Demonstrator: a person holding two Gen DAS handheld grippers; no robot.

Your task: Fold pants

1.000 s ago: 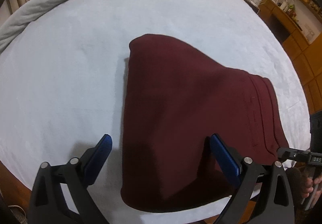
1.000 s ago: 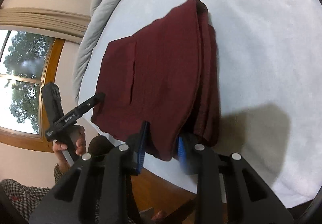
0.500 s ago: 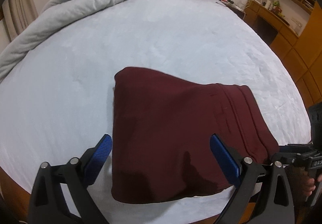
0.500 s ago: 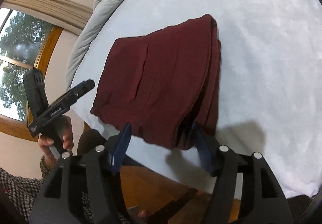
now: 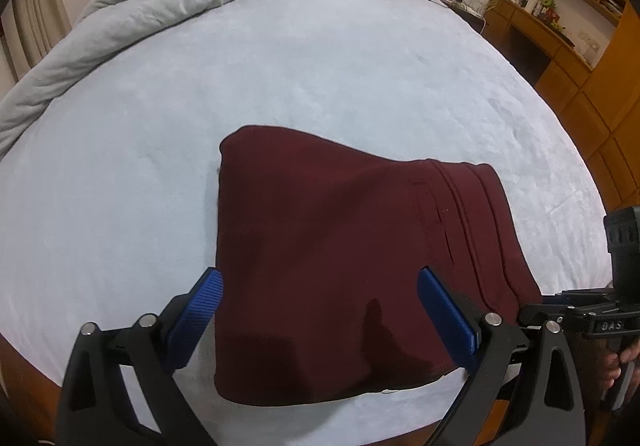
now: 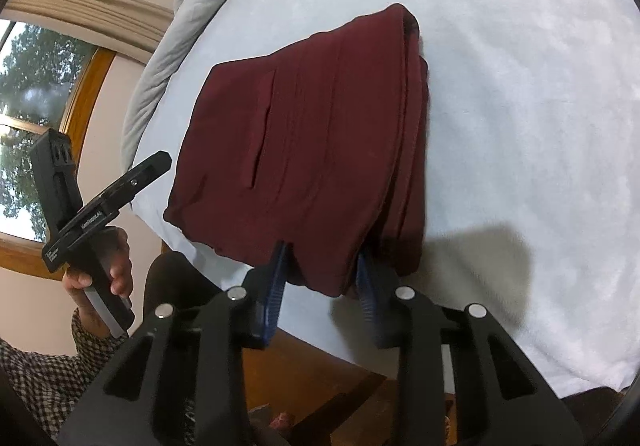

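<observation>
The maroon pants (image 5: 328,258) are laid folded in a compact stack on the pale blue bed sheet (image 5: 320,65), close to its near edge. The left gripper (image 5: 320,310) is held spread wide above the near part of the stack, nothing being clasped between its blue pads (image 5: 200,306). The right gripper (image 6: 322,278) is clamped on the near corner of the pants (image 6: 312,133), at the layered waistband end. A grey duvet (image 5: 160,5) is heaped at the far side.

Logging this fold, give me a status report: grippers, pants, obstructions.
Left gripper open, above pants. Right gripper straddling the folded stack's near corner, grip unclear. Nothing obstructing on bed.
</observation>
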